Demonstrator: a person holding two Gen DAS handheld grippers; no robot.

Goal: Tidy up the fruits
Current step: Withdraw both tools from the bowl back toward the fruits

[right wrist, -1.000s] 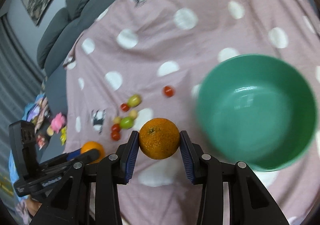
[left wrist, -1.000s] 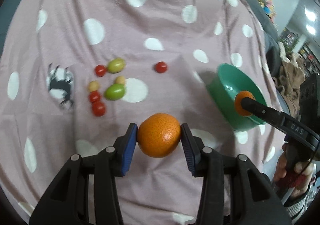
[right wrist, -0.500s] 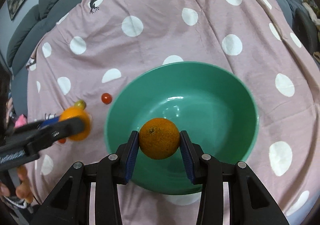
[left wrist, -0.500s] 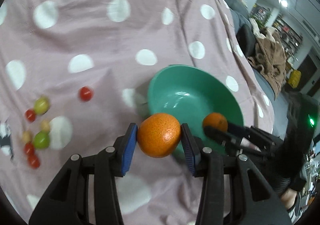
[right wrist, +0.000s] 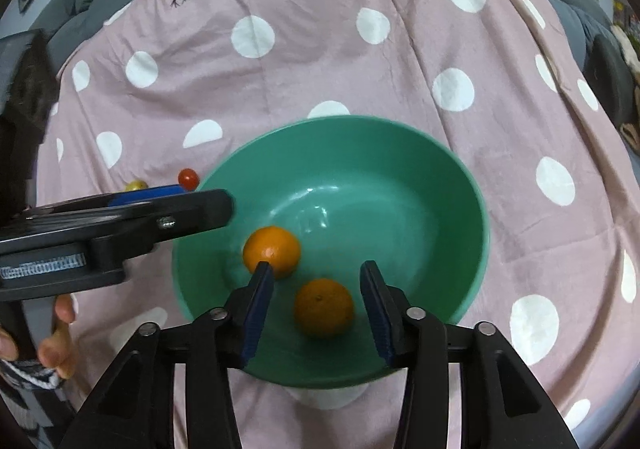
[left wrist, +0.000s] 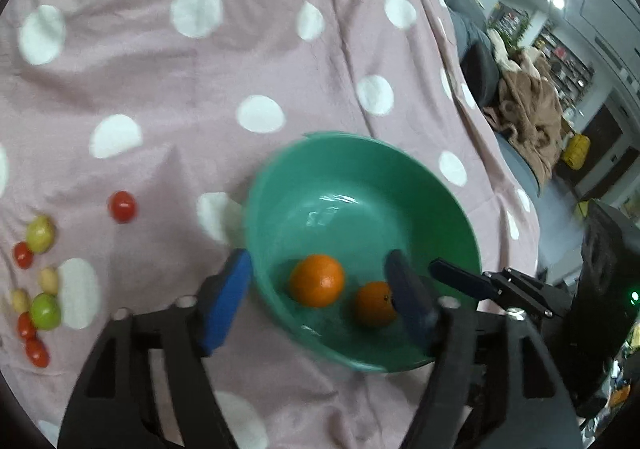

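Two oranges lie loose in the one green bowl (right wrist: 460, 185): one orange (right wrist: 272, 251) toward its left wall, the other orange (right wrist: 324, 307) nearer the front rim. A second ago each was clamped in a gripper; now the left gripper (left wrist: 320, 301) and right gripper (right wrist: 316, 301) have just been opening, jaws apart and gripping nothing. Four red tomatoes (left wrist: 122, 206), two green fruits and two pale ones lie by the left edge of the pink polka-dot cloth (left wrist: 240, 49), with a grey sofa behind.
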